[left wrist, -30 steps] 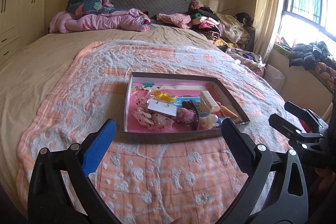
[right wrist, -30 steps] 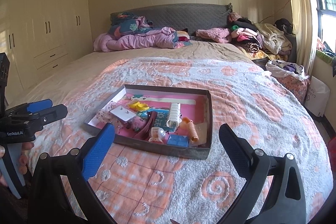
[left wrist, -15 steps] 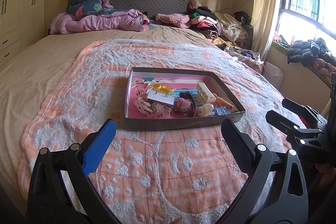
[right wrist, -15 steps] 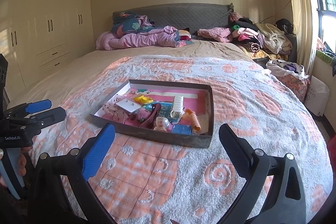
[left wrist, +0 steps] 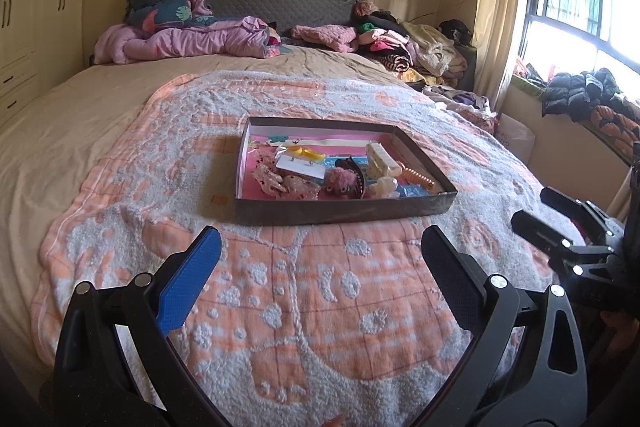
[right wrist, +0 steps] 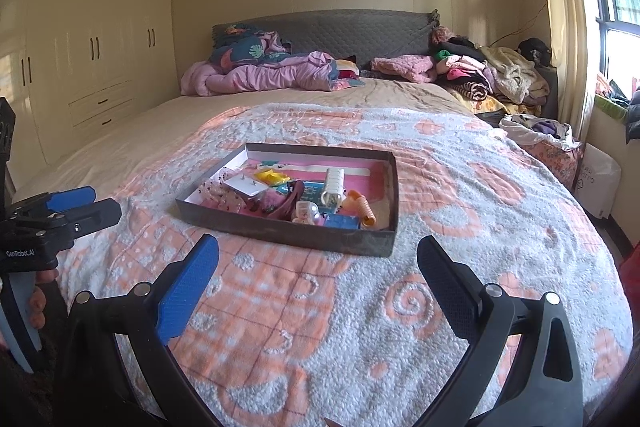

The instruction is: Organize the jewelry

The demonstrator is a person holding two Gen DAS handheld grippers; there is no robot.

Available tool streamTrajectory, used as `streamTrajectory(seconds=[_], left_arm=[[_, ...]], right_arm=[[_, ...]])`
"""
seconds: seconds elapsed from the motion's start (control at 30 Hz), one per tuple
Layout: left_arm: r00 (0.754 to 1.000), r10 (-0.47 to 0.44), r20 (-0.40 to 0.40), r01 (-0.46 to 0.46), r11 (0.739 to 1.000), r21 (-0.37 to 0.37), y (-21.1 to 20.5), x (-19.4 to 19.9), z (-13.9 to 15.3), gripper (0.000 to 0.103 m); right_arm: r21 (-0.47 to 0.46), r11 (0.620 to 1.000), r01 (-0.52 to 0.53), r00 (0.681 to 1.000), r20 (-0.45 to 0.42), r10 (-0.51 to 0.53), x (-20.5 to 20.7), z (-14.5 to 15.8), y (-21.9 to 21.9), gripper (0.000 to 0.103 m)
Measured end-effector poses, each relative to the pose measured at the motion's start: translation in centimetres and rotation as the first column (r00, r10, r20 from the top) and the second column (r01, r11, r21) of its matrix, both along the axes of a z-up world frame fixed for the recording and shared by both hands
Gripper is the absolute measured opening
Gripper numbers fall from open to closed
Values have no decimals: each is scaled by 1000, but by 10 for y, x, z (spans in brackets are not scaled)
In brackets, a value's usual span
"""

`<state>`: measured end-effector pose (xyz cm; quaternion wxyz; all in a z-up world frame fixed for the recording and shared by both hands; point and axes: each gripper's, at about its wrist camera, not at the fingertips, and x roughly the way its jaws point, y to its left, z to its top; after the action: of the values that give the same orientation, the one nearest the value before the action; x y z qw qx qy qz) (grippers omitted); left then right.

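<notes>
A shallow dark cardboard tray (left wrist: pixel 340 213) with a pink floor sits on the orange and white blanket; it also shows in the right wrist view (right wrist: pixel 288 229). It holds several hair clips and trinkets: a yellow clip (left wrist: pixel 306 153), a white card (left wrist: pixel 301 166), a pink fluffy piece (left wrist: pixel 340 181), an orange spiral tie (left wrist: pixel 420 178). My left gripper (left wrist: pixel 318 247) is open and empty, short of the tray's near wall. My right gripper (right wrist: pixel 316 259) is open and empty, also in front of the tray.
The bed (right wrist: pixel 168 131) carries a pink quilt (right wrist: pixel 260 75) and piled clothes (right wrist: pixel 488 75) by the headboard. A wardrobe (right wrist: pixel 80 47) stands left. A window (left wrist: pixel 580 11) and a white bag (right wrist: pixel 598 183) are on the right.
Both grippers have dropped lower and tilted toward level, so the tray looks flatter and sits higher in both views. Both stay open.
</notes>
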<state>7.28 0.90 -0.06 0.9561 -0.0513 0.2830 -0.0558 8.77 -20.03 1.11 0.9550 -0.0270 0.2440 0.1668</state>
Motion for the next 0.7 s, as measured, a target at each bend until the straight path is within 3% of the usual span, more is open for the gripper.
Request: streamTrajectory(seconds=[0.7], left_arm=[[1000, 13, 8, -13, 1000, -11, -3, -26, -16, 92]], right_arm=[[45, 998, 31, 999, -14, -31, -26, -17, -17, 97]])
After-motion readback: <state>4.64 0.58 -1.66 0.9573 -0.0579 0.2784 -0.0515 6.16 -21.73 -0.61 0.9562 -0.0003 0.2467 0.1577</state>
